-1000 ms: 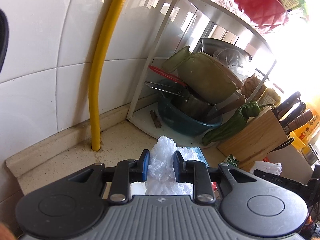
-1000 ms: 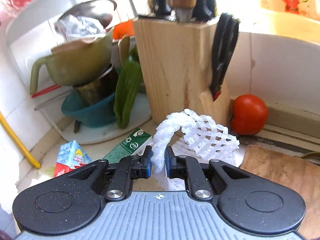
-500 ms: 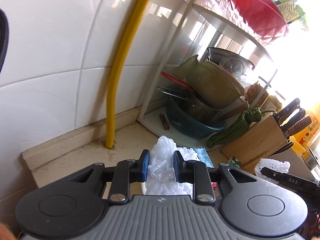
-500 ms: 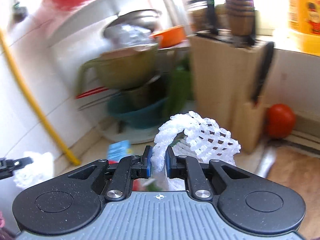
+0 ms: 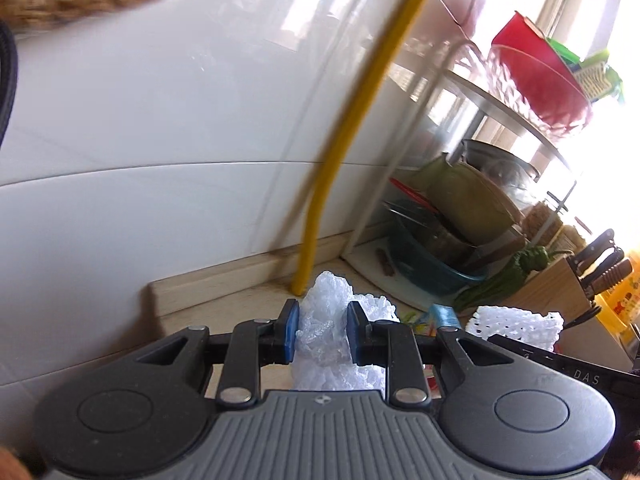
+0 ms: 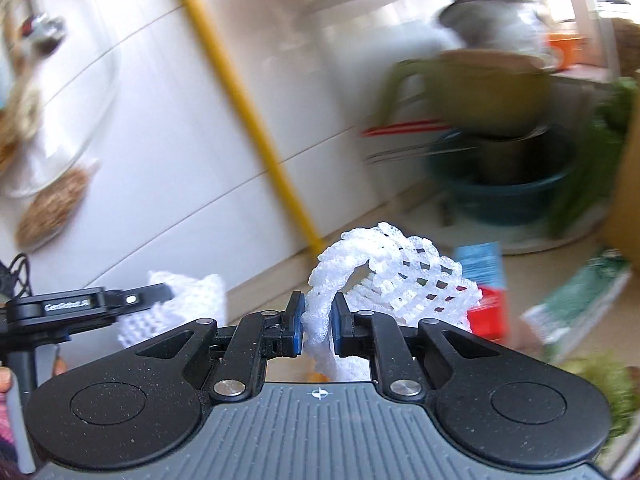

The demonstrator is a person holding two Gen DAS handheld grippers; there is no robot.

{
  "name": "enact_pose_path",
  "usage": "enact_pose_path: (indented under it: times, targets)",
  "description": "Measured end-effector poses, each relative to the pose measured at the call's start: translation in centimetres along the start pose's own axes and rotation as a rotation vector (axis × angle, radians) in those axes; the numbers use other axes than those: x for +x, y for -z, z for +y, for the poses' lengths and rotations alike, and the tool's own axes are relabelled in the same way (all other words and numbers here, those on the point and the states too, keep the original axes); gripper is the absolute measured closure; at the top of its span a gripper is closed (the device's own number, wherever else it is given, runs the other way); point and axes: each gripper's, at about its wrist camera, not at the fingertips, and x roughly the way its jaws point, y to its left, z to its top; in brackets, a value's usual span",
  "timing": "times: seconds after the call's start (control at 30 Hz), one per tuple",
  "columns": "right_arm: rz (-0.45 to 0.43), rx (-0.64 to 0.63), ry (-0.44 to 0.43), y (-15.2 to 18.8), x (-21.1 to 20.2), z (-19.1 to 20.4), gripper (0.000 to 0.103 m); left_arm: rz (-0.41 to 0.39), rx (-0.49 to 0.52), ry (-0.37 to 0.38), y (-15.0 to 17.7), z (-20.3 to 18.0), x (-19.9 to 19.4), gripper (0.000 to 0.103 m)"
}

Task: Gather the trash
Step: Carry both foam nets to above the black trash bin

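My left gripper (image 5: pixel 322 331) is shut on a crumpled white plastic wrap (image 5: pixel 326 322), held above the beige counter (image 5: pixel 240 304) near the wall. My right gripper (image 6: pixel 317 325) is shut on a white foam fruit net (image 6: pixel 394 276), lifted off the counter. The same net (image 5: pixel 518 326) shows at the lower right of the left wrist view. In the right wrist view the left gripper (image 6: pixel 160 294) with its wrap appears at the left. A blue and red small carton (image 6: pixel 482 280) and a green box (image 6: pixel 580 300) lie on the counter behind the net.
A yellow pipe (image 5: pixel 340 152) runs down the white tiled wall (image 5: pixel 140 120) to the counter. A dish rack (image 5: pixel 472 92) holds a red bowl (image 5: pixel 536 68), olive bowls and a teal basin (image 5: pixel 432 268). A green pepper (image 5: pixel 504 276) and a knife block (image 5: pixel 560 284) stand at the right.
Both grippers have swung left and upward toward the wall, each keeping its hold. The right wrist view has turned away from the knife block and tomato; the left gripper has come closer in it.
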Motion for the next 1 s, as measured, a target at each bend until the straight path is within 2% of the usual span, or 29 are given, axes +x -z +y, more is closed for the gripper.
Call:
enact_pose_path:
  times: [0.27, 0.53, 0.83, 1.0]
  targets:
    - [0.106, -0.073, -0.163, 2.3, 3.5, 6.7, 0.084, -0.038, -0.05, -0.113, 2.1, 4.7, -5.2, 0.08]
    - [0.221, -0.136, -0.268, 5.7, 6.5, 12.6, 0.084, -0.049, -0.096, -0.241, 4.3, 8.7, -8.5, 0.079]
    - [0.313, -0.182, -0.305, 8.3, 8.7, 16.4, 0.083, -0.039, -0.116, -0.335, 6.3, 11.5, -10.0, 0.079]
    - [0.403, -0.226, -0.297, 10.8, 11.5, 17.9, 0.076, 0.011, -0.146, -0.364, 7.6, 13.1, -8.8, 0.079]
